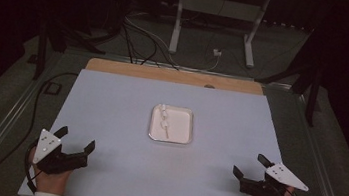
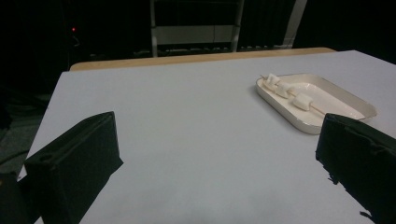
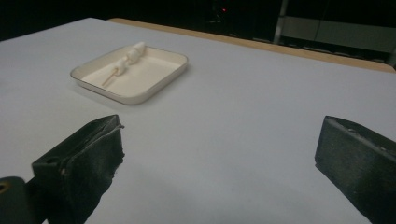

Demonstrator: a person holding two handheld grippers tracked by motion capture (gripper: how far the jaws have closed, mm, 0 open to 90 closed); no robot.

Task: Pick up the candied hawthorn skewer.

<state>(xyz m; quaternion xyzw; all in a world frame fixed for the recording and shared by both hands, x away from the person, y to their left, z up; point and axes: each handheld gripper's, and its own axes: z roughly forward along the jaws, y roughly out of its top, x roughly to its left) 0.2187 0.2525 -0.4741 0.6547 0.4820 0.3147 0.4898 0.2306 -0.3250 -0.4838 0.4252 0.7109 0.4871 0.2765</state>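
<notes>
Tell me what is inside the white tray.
In the white tray lies a thin wooden skewer threaded with white marshmallow-like pieces, three in the left gripper view. The tray floor directly beneath them is covered.

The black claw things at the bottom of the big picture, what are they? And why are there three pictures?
They are grippers: pinching tools that a person holds, one in each hand. The left gripper and the right gripper both stand open and hold nothing.

The big picture comes from a camera up high, looking down on the table. The other two come from small cameras riding on the grippers, so you look out between each one's black jaws.

In the middle of the table lies a white tray. In it is a thin wooden skewer with white marshmallow-like pieces stuck on it. Nothing touches the tray.
</notes>
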